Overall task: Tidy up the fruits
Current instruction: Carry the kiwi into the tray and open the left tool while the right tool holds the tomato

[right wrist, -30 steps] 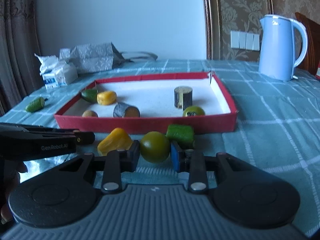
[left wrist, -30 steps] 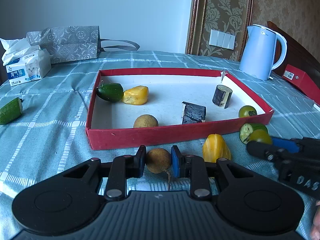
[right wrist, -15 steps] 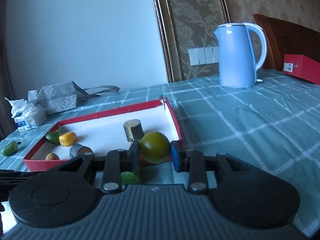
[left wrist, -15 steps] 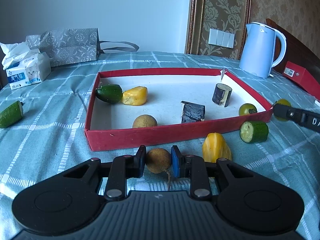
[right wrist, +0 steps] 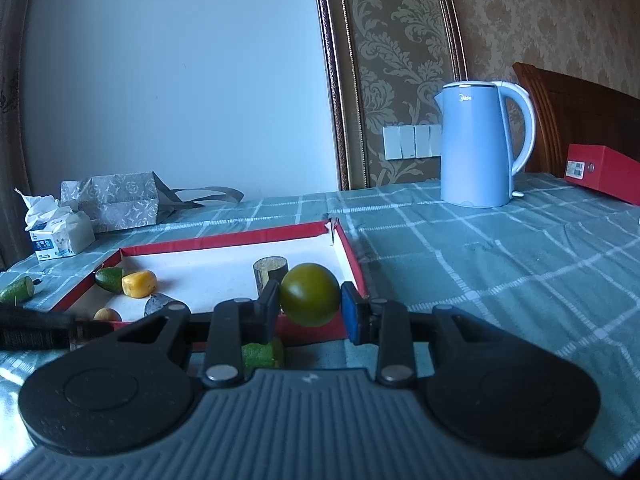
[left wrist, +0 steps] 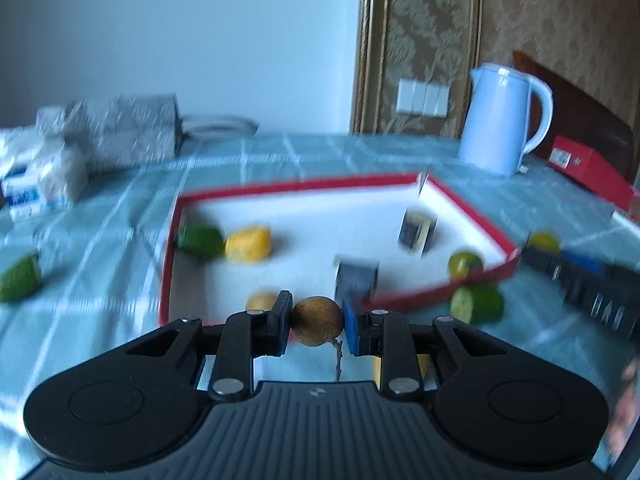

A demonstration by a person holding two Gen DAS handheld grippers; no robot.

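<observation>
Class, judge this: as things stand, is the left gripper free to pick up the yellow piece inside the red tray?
Probably not yet: the left gripper is already shut on a brown round fruit. The yellow piece lies uncovered in the red tray.

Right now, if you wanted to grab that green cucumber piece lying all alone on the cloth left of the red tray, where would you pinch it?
Pinch the cucumber piece across its rounded middle, coming down from above. It lies on its side on the tablecloth, so its long curved flanks are open, away from the red tray.
</observation>
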